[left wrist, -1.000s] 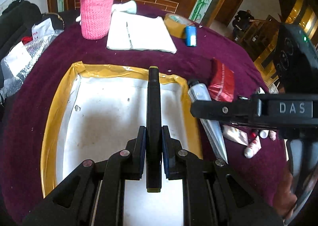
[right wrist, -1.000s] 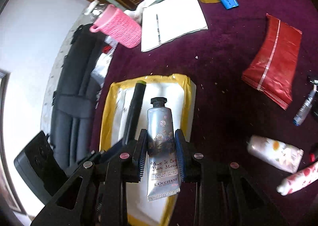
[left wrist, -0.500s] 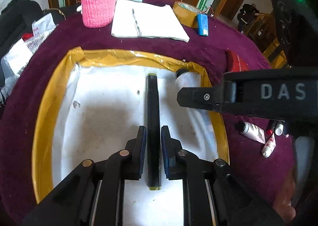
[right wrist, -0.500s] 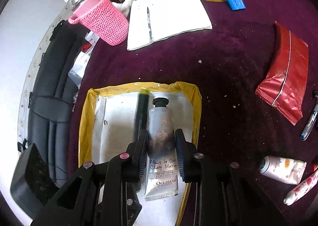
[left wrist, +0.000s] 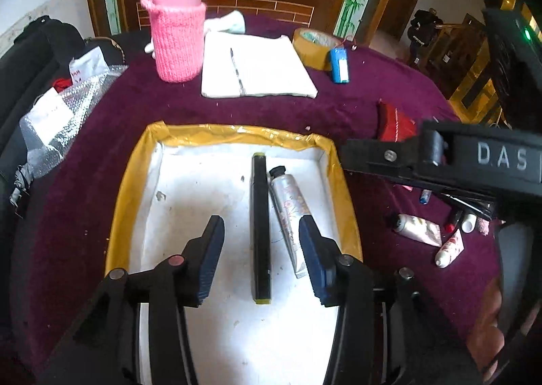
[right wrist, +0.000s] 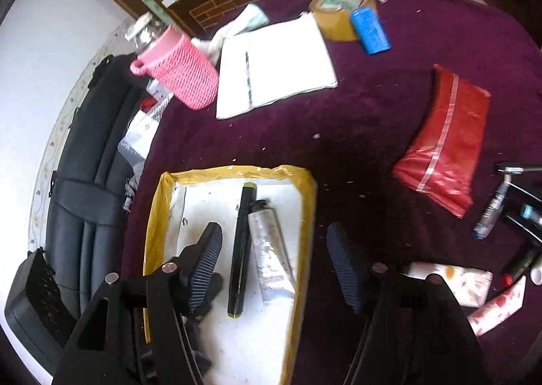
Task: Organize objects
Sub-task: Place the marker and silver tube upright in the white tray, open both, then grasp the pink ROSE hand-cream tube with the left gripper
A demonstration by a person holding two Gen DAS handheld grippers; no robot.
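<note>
A white tray with a yellow-taped rim (left wrist: 135, 182) (right wrist: 154, 226) sits on the purple cloth. A black marker (left wrist: 259, 226) (right wrist: 238, 249) lies flat in it. Beside it, on its right, lies a silver floral hand-cream tube (left wrist: 288, 202) (right wrist: 269, 249). My left gripper (left wrist: 259, 253) hangs over the tray, its jaws opening, the marker below the gap and no pad touching it. My right gripper (right wrist: 274, 263) also hovers above with jaws opening; the tube rests in the tray, free of its pads. Part of the right gripper's body crosses the left wrist view at the right.
Small tubes and bottles (left wrist: 418, 229) (right wrist: 450, 280) lie right of the tray. A red pouch (right wrist: 447, 134), a white notebook (left wrist: 257, 70), a pink knitted bottle sleeve (left wrist: 178, 36), a tape roll (left wrist: 313, 46) and a blue item (left wrist: 339, 65) sit farther back. Bubble wrap (left wrist: 57, 121) lies left.
Both grippers set their items down in the tray and let go: the left released the marker, the right the cream tube. Both jaws spread and the grippers lifted slightly.
</note>
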